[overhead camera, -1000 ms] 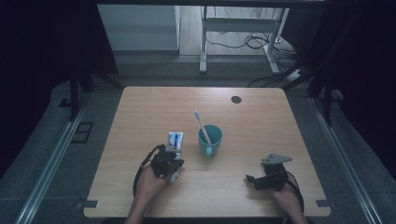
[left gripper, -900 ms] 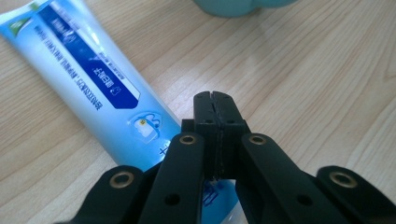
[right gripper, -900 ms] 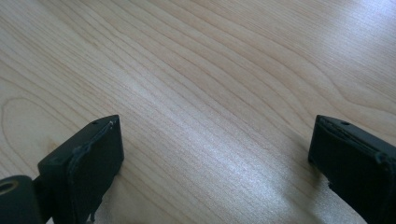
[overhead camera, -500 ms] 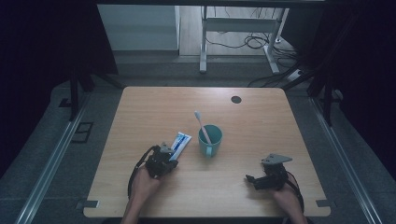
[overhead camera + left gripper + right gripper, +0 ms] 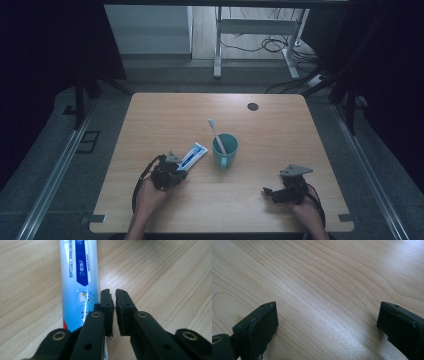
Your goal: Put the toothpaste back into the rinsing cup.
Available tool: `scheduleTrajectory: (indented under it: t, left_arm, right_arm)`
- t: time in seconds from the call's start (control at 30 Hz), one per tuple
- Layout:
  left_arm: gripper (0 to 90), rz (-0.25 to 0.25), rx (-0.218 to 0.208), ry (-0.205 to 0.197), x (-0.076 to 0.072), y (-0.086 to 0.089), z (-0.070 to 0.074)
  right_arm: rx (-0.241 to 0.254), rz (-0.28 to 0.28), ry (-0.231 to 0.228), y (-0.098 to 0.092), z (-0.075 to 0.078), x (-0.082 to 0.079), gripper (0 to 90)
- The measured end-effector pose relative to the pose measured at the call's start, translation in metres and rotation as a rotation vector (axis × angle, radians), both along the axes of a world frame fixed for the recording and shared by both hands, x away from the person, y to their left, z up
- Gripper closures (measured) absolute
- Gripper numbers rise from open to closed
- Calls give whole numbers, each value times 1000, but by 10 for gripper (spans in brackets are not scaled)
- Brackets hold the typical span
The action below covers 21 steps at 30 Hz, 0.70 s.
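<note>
Your left gripper (image 5: 112,298) sits at the near end of the toothpaste tube (image 5: 192,156), which lies flat on the bench (image 5: 280,125) just left of the cup (image 5: 225,150). The jaws have just been opening a crack: a thin gap shows between them with nothing in it, and the tube lies alongside the left jaw, so it looks set down and let go. The toothbrush (image 5: 216,134) already stands slanted in the cup. What is left, I judge, is drawing the left gripper clear.

Your right gripper (image 5: 274,192) rests near the bench's right front corner, jaws wide open over bare wood.

The tube is soft, glossy plastic, white with a blue panel; its print is too blurred to read. The cup is smooth teal with a handle, the bench pale wood grain.
</note>
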<state>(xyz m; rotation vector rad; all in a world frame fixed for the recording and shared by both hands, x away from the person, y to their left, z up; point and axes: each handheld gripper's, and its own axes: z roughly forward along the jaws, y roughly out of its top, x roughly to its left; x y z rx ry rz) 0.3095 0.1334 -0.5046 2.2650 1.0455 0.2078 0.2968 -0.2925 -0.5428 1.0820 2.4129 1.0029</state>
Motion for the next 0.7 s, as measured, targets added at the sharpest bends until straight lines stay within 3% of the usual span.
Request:
scheduleTrajectory:
  t: [0.23, 0.37, 0.7]
  left_arm:
    - [713, 12, 15, -17, 3, 2, 10]
    - [632, 25, 50, -13, 6, 3, 14]
    - [442, 22, 108, 51, 20, 1, 14]
  right_arm:
    - [0, -2, 3, 0, 0, 0, 32]
    - [1, -2, 4, 0, 0, 0, 32]
    - [1, -1, 3, 0, 0, 0, 32]
